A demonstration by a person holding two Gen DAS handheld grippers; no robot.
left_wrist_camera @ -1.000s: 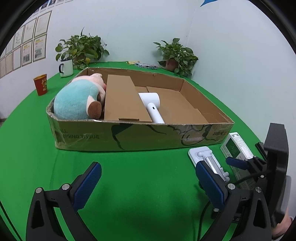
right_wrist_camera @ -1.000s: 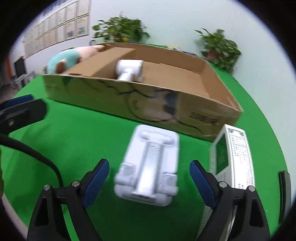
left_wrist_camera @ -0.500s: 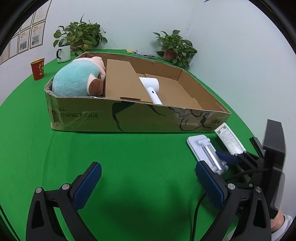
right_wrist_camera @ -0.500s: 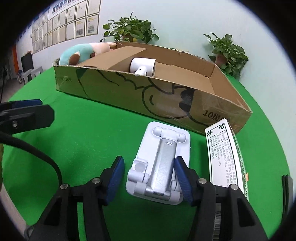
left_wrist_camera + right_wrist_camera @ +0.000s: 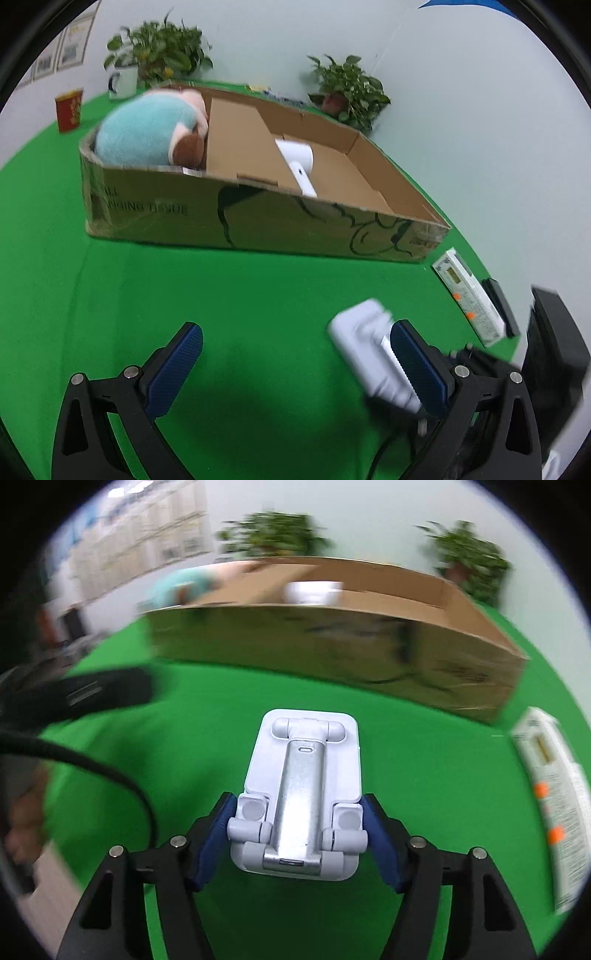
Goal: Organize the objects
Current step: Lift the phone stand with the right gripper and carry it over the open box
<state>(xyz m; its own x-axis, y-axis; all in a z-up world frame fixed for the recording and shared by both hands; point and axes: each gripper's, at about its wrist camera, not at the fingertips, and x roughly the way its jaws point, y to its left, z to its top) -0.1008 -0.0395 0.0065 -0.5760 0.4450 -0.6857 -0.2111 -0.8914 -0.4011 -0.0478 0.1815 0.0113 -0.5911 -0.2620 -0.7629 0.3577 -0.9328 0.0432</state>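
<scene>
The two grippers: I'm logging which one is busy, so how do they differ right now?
The right gripper is shut on the white phone stand, its blue pads pressed against the stand's sides; the left gripper is wide open and holds nothing. The right carries its load above the green table; the left just hovers over it. Both have black frames, blue pads, and face the cardboard box.
</scene>
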